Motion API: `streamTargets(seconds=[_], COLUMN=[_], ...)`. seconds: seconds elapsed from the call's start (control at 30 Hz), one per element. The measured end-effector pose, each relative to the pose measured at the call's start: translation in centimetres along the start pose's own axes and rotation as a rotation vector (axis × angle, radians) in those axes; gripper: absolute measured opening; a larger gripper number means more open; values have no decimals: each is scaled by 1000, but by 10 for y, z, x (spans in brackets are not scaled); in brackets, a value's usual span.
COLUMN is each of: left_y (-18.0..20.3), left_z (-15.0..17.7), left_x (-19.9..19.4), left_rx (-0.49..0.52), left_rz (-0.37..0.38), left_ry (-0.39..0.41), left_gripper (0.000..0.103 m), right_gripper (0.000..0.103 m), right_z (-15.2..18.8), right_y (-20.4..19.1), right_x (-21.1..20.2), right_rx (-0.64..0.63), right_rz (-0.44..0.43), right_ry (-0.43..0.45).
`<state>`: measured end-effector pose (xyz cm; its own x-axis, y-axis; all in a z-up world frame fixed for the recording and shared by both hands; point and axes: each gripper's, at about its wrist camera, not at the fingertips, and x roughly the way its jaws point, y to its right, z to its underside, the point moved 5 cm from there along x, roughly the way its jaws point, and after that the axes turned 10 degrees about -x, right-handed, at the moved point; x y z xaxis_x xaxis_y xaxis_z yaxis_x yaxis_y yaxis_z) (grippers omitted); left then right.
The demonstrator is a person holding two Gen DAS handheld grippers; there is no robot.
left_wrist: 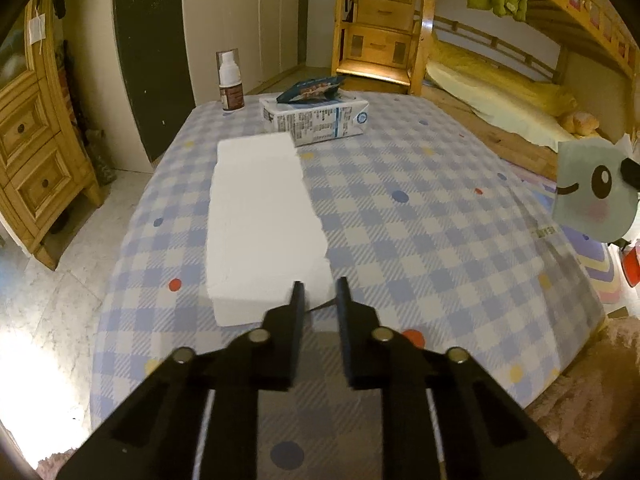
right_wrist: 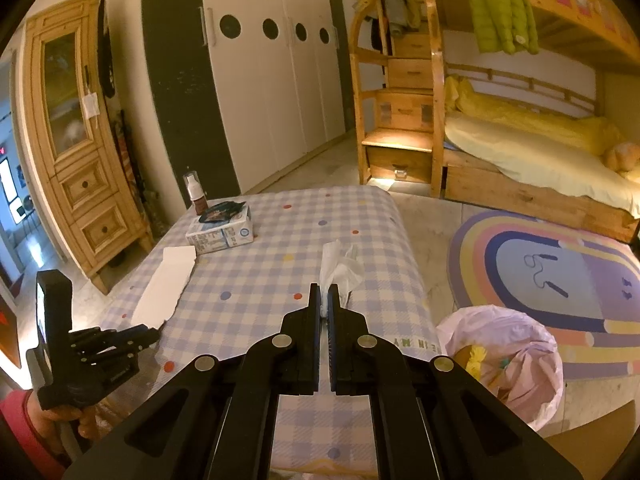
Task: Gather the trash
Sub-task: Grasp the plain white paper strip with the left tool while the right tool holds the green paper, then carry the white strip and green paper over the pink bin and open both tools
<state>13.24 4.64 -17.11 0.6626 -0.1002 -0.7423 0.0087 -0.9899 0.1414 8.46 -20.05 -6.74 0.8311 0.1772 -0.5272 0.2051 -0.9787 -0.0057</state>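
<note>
A long white sheet (left_wrist: 260, 216) with a torn edge lies flat on the checked tablecloth (left_wrist: 420, 220). Its near right corner sits between the jaws of my left gripper (left_wrist: 320, 292), which stand a narrow gap apart and look closed on it. The right wrist view shows that gripper (right_wrist: 150, 332) at the sheet's (right_wrist: 168, 284) near end. My right gripper (right_wrist: 325, 292) is shut on a crumpled white tissue (right_wrist: 340, 268), which sticks up past its tips above the table's right side. A flattened milk carton (left_wrist: 316, 120) with a dark wrapper (left_wrist: 314, 90) on it lies at the far end.
A bin lined with a pink bag (right_wrist: 516, 344) stands on the floor right of the table. A spray bottle (left_wrist: 231, 84) stands beside the carton. A wooden cabinet (right_wrist: 76, 152) is at the left, a bunk bed (right_wrist: 540, 160) and a rainbow rug (right_wrist: 560, 272) at the right.
</note>
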Motion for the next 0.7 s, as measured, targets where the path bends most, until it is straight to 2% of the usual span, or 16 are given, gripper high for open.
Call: streamTargets(seconds=[0.2,0.33,0.53,0.7], left_y=[-1,7,48,100], left_z=[-6,-16,-32,-39], left_x=[-26,-51,-87,-92], left_rx=[-12,-2,64,145], left_rz=[38,82,196,297], left_ry=[46,89,150,159], left_gripper=[1,0,0,0], right_gripper=[3,3,3,3], right_z=[-1,-3,-3,4], right_y=[3,5,20,47], right_x=[-5,-10,-29,-47], right_rx=[-1,3,19,44], right_rz=[3,3,31,87], right_ry=[21,39,71,74])
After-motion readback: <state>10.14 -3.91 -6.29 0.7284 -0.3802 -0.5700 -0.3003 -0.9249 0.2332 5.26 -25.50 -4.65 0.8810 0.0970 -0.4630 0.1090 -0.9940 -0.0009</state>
